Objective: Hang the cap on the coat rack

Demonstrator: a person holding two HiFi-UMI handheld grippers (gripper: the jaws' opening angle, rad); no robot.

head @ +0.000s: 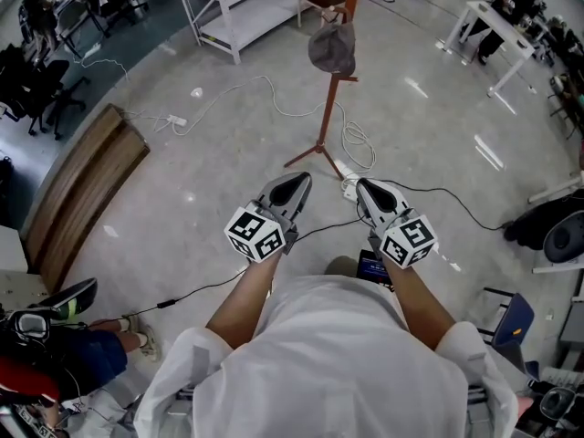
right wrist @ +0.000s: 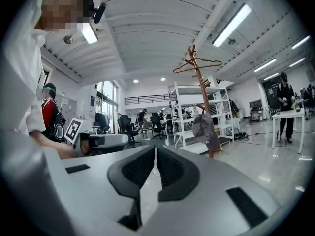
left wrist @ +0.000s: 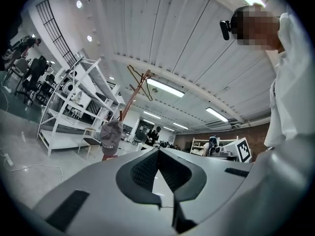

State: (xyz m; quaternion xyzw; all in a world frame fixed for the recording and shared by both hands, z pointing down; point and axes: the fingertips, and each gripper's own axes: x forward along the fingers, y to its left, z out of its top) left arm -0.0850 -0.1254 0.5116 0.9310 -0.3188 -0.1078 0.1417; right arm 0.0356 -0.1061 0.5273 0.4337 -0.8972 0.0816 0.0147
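Cap (head: 331, 47) hangs on a lower peg of the coat rack (head: 334, 108), far centre on the floor. Both grippers are near, in front of the person and well apart from the rack. Left gripper (head: 299, 181): jaws together, nothing between them. Right gripper (head: 363, 186): jaws together, empty too. Left gripper view shows the cap (left wrist: 111, 136) on the rack (left wrist: 132, 100) ahead; same in the right gripper view, cap (right wrist: 205, 129) on the rack (right wrist: 199, 90). White shelving unit (head: 245, 9) stands far left of the rack, cables (head: 351, 144) lie at its base.
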